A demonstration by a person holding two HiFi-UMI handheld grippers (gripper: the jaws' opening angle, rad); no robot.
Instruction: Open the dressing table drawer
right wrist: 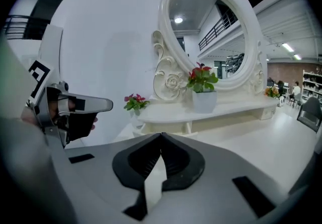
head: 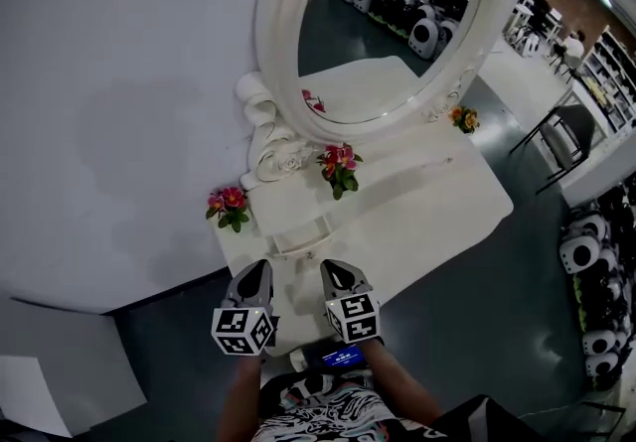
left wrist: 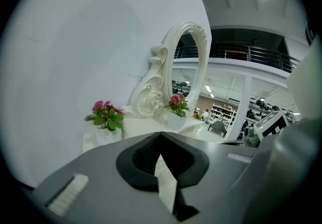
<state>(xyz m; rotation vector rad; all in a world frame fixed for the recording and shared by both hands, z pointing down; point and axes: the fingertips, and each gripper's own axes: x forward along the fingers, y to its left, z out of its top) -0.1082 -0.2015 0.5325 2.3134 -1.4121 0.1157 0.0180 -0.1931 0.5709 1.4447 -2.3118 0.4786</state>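
Observation:
A white dressing table [head: 427, 221] with a large oval mirror [head: 388, 23] stands against the white wall. Its front face, and any drawer in it, is hidden below the tabletop in the head view. A low raised shelf [right wrist: 201, 112] runs under the mirror. My left gripper [head: 255, 269] and right gripper [head: 331, 269] hover side by side over the table's near left edge, both pointing at the mirror. Each one's tips meet with nothing between them, as the left gripper view [left wrist: 160, 133] and the right gripper view [right wrist: 161, 134] show. Neither touches the table.
Three small flower pots stand on the table: one at the left corner [head: 229, 204], one on the shelf [head: 339, 164], one at the far right [head: 463, 118]. A dark chair [head: 566, 137] stands right of the table. Dark floor surrounds the table's near side.

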